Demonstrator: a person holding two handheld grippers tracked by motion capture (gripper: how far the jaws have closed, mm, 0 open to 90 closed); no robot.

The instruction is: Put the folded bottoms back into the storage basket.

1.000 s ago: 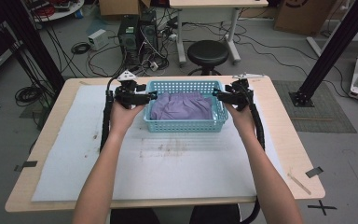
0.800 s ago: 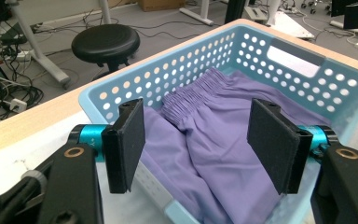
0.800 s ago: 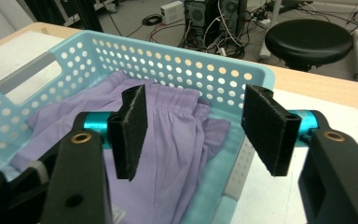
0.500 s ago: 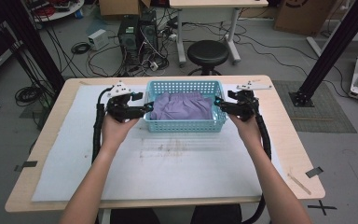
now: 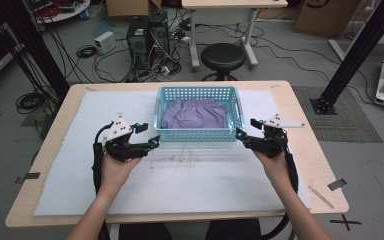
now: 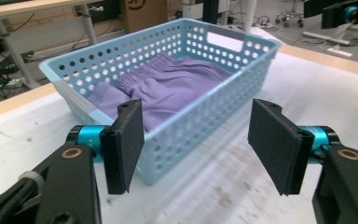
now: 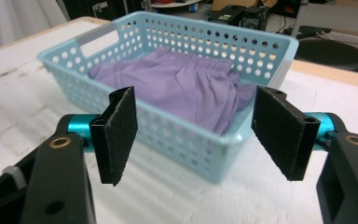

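Observation:
A light blue perforated basket point(image 5: 198, 133) stands at the middle back of the white mat, with a folded purple cloth point(image 5: 195, 114) inside it. The left gripper point(image 5: 154, 142) hovers off the basket's near left corner, open and empty. In the left gripper view the basket point(image 6: 209, 105) and the cloth point(image 6: 168, 88) lie just beyond the spread pads point(image 6: 127, 144). My right gripper point(image 5: 240, 135) sits off the near right corner, also open with nothing in it. Ahead of the right gripper's wide jaws are the basket point(image 7: 177, 135) and the cloth point(image 7: 177, 91).
A white mat point(image 5: 190, 185) covers most of the wooden table point(image 5: 315, 150). A black stool point(image 5: 223, 56) and a computer tower point(image 5: 147, 32) with cables stand on the floor behind the table. Tape marks point(image 5: 337, 184) lie near the table's edges.
Both grippers let go of the basket's side rims and drew back toward the person, ending open near its front corners. The basket stays set at the back of the mat.

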